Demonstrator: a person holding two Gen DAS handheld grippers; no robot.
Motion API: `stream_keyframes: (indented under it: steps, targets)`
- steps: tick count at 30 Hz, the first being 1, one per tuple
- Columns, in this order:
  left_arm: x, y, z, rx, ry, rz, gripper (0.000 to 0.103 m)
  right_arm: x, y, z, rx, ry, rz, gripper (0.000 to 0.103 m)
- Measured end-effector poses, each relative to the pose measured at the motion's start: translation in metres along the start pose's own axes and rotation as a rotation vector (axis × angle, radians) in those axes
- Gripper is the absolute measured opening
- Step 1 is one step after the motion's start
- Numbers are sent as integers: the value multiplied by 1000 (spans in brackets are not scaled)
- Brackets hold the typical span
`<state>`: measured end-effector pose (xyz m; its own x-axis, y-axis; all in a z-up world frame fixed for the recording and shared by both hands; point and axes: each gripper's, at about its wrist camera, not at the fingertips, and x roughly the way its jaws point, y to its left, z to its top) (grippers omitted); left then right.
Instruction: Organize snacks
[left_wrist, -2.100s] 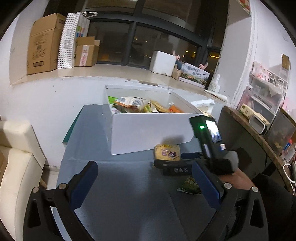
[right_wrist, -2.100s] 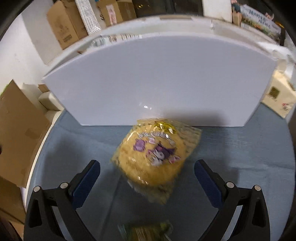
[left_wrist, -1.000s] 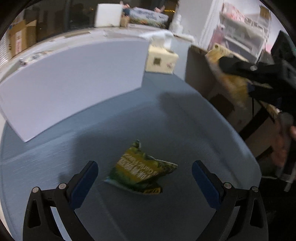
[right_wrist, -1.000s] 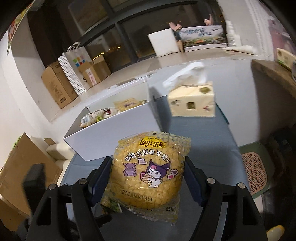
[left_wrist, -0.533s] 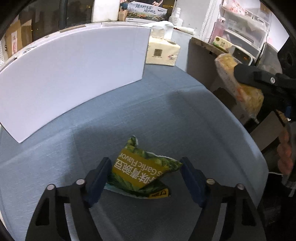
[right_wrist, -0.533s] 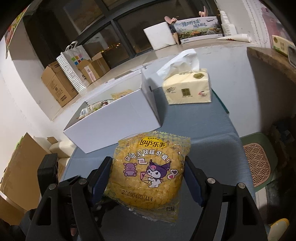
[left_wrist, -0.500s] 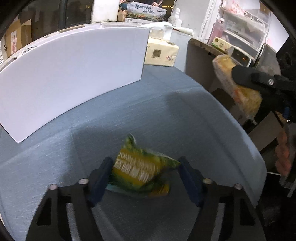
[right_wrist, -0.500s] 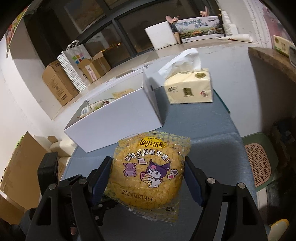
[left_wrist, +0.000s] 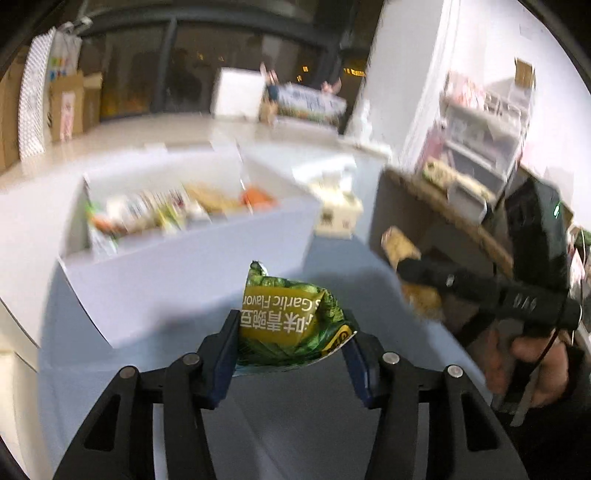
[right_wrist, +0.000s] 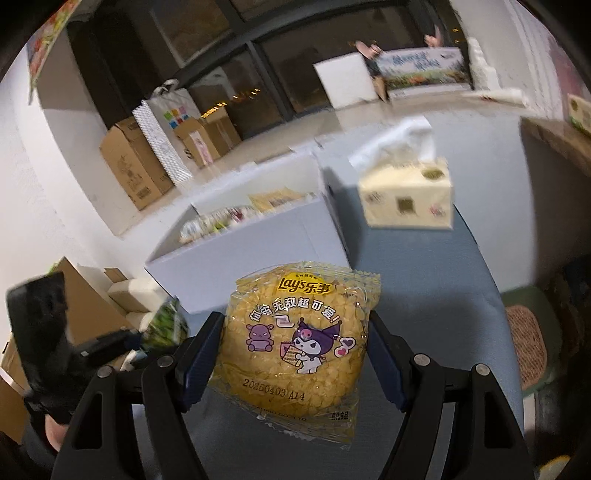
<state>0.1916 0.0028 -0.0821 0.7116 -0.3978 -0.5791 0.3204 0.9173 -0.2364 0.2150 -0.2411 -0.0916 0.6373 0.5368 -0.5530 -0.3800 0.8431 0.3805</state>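
Left claw (left_wrist: 291, 354) closing on green garlic packet (left_wrist: 288, 325), clear of desk (left_wrist: 332, 424) | right claw (right_wrist: 295, 354) clamps yellow crisp packet (right_wrist: 295, 339), I'd say both bound for white box (left_wrist: 192, 258)

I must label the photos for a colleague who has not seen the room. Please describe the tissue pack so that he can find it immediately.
Start at the blue table, where an open white box holds snack packets. The tissue pack stands on the table just beside the box's right end. It is a pale cream block with a white tissue sticking out of its top, unlike the printed foil packets nearby.
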Motion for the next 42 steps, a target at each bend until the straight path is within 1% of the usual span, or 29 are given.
stream_keyframes:
  steps: [1,3,6,9,11,12,14,16,18,19,20,21,22,25,28,30,33,35,37,39,42]
  targets:
    - [-3,5,10,-5,-16,0,57,2,3,8,-6,-6,14,79]
    - [-4,16,38,-5,-55,31,57,8,14,27,-40,-22,38,79]
    - [-5,38,74,-10,-89,71,57,24,31,60,-100,-38,47,79]
    - [5,64,100,-35,-91,105,57,48,43,93,-126,-40,77,79]
    - [15,77,112,-52,-85,100,57,70,49,115,-144,-34,79,79]
    - [22,82,116,-49,-75,110,57,76,51,120,-150,-31,78,79]
    - [28,87,115,-39,-67,118,57,95,54,133,-171,-20,75,79]
    - [38,94,111,-28,-44,142,57,110,54,140,-178,4,65,79]
    - [44,99,103,-43,-21,175,65,125,53,144,-176,25,52,80]
    - [48,104,101,-56,-3,195,86,134,52,145,-174,49,40,84]
    - [50,110,99,-74,7,220,103,140,50,145,-170,71,30,90]
    - [49,113,97,-84,4,222,103,147,49,144,-166,98,13,99]
    - [47,116,95,-93,1,218,103,150,47,141,-165,114,-3,103]
    - [41,122,93,-131,1,212,103,149,42,132,-161,106,-35,103]
    - [31,120,93,-130,-25,198,103,143,38,129,-135,93,-18,103]
    - [25,117,93,-127,-37,192,103,136,37,127,-120,85,11,103]
    - [13,110,93,-142,-56,202,103,134,44,126,-138,102,16,103]
    - [4,103,90,-139,-70,221,103,128,51,123,-157,90,14,103]
    - [-4,93,89,-108,-81,262,103,123,56,122,-166,82,20,103]
    - [-18,80,86,-69,-124,300,103,116,63,120,-183,73,23,103]
    - [-38,69,83,-53,-176,321,103,101,75,117,-224,40,-7,103]
